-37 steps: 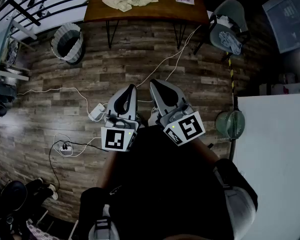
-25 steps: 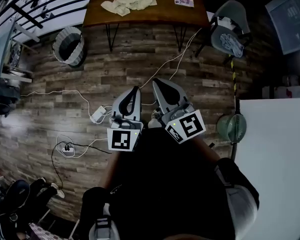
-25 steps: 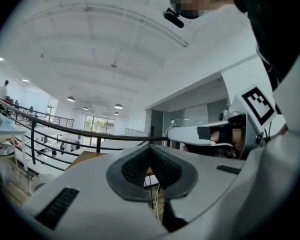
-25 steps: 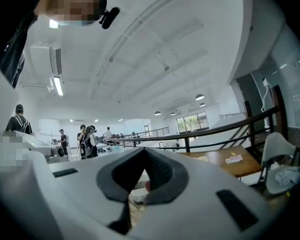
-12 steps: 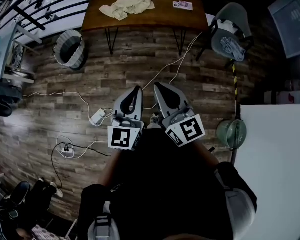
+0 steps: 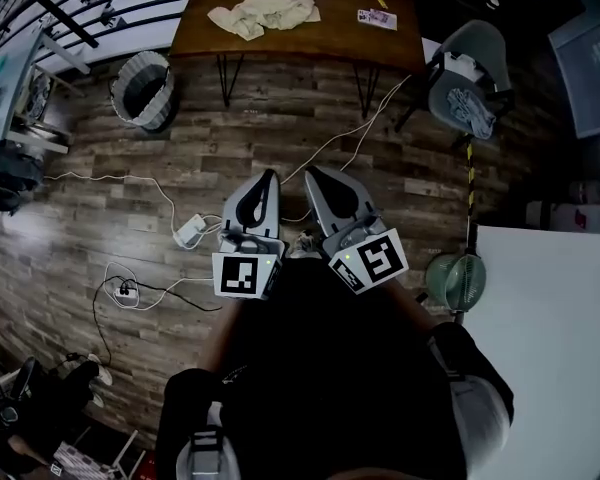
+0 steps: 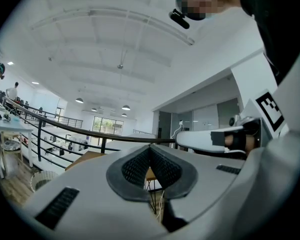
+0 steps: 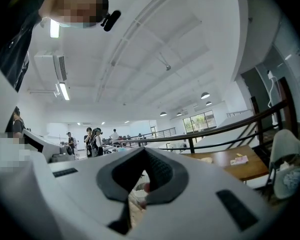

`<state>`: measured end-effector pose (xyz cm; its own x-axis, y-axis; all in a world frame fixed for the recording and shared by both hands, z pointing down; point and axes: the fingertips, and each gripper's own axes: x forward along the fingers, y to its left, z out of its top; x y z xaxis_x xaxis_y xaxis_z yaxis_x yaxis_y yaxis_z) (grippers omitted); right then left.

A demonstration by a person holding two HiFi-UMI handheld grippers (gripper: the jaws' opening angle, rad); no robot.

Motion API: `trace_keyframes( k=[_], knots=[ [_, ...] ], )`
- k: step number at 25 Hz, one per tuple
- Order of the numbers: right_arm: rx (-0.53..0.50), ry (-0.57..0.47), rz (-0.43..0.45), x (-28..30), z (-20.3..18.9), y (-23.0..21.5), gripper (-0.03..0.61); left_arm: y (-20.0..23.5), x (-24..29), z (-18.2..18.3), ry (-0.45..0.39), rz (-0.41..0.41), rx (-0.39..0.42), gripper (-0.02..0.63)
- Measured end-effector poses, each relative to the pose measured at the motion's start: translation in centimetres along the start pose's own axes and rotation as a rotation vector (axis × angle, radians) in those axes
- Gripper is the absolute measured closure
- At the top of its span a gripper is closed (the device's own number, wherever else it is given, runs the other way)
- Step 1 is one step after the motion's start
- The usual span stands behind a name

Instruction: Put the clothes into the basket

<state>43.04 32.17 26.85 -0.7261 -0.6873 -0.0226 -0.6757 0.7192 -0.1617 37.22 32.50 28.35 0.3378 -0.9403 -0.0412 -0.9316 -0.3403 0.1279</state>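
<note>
The left hand-held gripper (image 6: 266, 178) and the right hand-held gripper (image 6: 311, 174) sat side by side close in front of the person, both pointing level toward the table (image 6: 340, 40). In each gripper view the jaws stood pressed together at the tips with nothing between them. Both were over the wooden floor (image 6: 280, 118), well apart from the table. The cream garment (image 6: 264, 11) lay crumpled on the table's left half, back from the near edge. A small card (image 6: 377, 18) lay toward the right end. The basket (image 6: 144, 90), grey and ribbed, stood on the floor just beside the table's near left corner. A grey chair (image 6: 463, 76) stood off the right end.
</note>
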Motion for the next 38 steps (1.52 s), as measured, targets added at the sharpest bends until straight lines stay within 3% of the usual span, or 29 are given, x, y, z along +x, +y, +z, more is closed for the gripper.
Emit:
trace_keyframes(
  k=[9,21,25,31,35,38],
  knots=[
    [-0.010,-0.002,0.010,4.5,0.4,-2.2,0.569,3.4,4.7,-0.3,-0.002,-0.032,-0.023,0.601],
    [0.049,0.016,-0.082,16.3,1.3,-8.1,0.569,11.1,14.9,1.4,-0.015,-0.138,-0.067,0.601],
    [0.041,0.014,-0.111,20.1,1.5,-8.7,0.569,14.3,16.9,1.2,0.012,-0.173,-0.065,0.601],
    [0.020,0.029,-0.165,24.2,0.6,-9.3,0.569,18.5,18.8,1.5,-0.029,-0.189,-0.065,0.600],
    [0.001,0.059,-0.183,25.9,0.1,-9.9,0.569,20.1,19.7,1.3,-0.011,-0.182,-0.102,0.600],
    [0.000,0.071,-0.190,26.9,-0.1,-10.6,0.569,20.6,20.5,0.9,0.004,-0.180,-0.083,0.600]
  ],
)
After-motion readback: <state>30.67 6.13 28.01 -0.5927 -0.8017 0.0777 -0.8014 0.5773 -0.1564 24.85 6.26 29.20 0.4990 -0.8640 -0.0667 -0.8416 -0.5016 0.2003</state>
